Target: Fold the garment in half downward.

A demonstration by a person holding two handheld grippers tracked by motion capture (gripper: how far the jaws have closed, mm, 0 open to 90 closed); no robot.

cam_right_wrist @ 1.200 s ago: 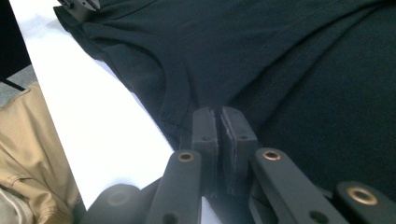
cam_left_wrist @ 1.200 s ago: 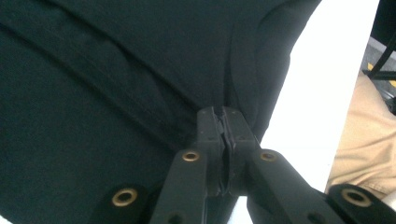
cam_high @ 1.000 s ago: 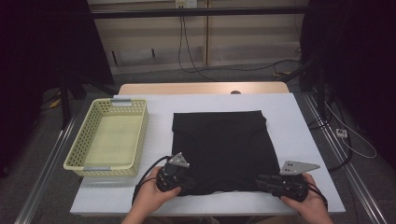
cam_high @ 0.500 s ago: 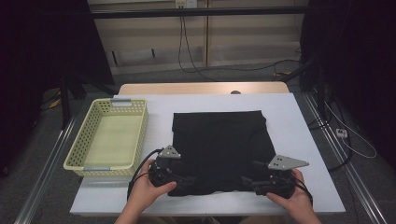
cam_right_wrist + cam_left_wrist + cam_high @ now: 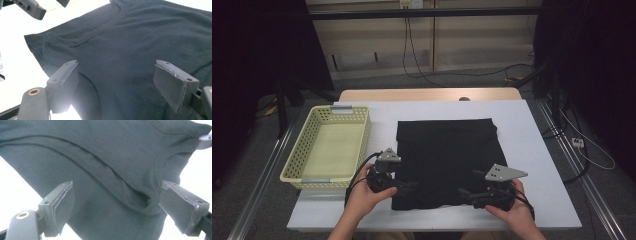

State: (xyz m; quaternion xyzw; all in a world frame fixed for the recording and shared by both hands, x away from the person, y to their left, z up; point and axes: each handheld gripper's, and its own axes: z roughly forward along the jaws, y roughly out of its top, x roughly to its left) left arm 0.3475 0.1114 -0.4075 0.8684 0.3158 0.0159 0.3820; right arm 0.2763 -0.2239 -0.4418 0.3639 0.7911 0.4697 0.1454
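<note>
Both grippers, left gripper (image 5: 408, 186) and right gripper (image 5: 466, 194), have just been opening and stand released over the near edge of the folded black shirt (image 5: 447, 160), nothing pinched. It lies flat on the white table (image 5: 532, 150), right of the yellow basket (image 5: 297, 165).

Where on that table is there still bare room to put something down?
Bare white table runs right of the black shirt, and a strip lies beyond it toward the wooden edge. The yellow basket is empty too. The near edge is crowded: both hands hold an open gripper, left and right, at the shirt's hem.
</note>
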